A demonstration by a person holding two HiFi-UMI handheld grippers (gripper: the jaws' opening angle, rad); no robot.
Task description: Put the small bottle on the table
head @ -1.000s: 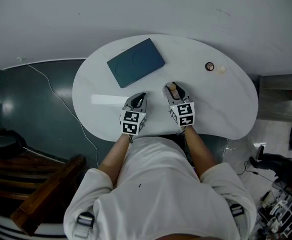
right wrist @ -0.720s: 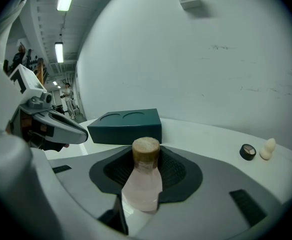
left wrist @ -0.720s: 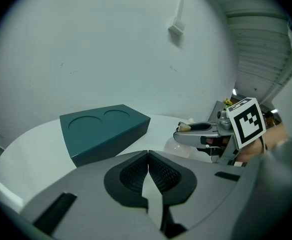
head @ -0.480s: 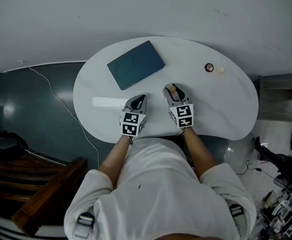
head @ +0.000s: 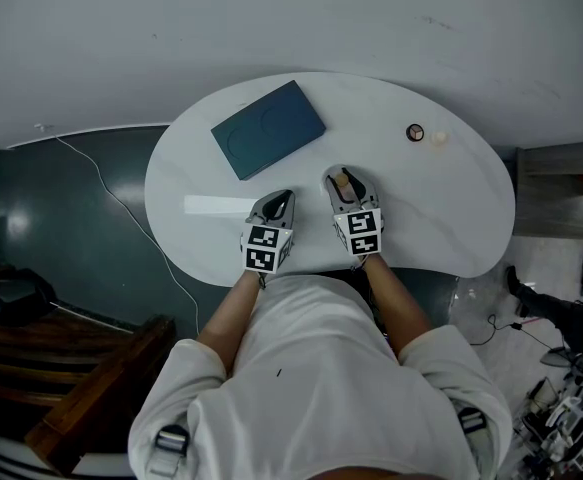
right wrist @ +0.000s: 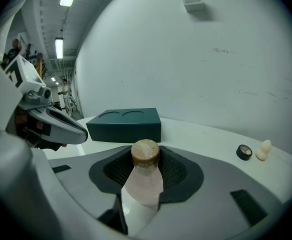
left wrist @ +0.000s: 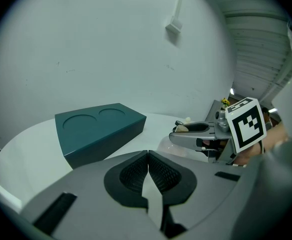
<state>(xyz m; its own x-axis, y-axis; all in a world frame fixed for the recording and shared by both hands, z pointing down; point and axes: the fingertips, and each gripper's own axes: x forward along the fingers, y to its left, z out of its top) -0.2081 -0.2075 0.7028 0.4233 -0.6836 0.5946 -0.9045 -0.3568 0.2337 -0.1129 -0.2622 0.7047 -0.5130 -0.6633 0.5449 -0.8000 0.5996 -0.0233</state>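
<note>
A small pale pink bottle (right wrist: 143,184) with a brown cork-like cap (right wrist: 145,152) stands upright between the pads of my right gripper (right wrist: 146,168), which is shut on it. In the head view the bottle (head: 343,179) shows at that gripper's tip, over the near middle of the white table (head: 441,208). My left gripper (head: 279,197) rests just left of it, low over the table. Its pads (left wrist: 135,174) are shut against each other with nothing between them.
A dark teal box (head: 269,127) with two round recesses lies at the table's far left. A small round dark item (head: 415,133) and a cream-coloured piece (head: 437,138) sit at the far right. A white strip (head: 216,205) lies left of my left gripper. A cable runs down the floor at left.
</note>
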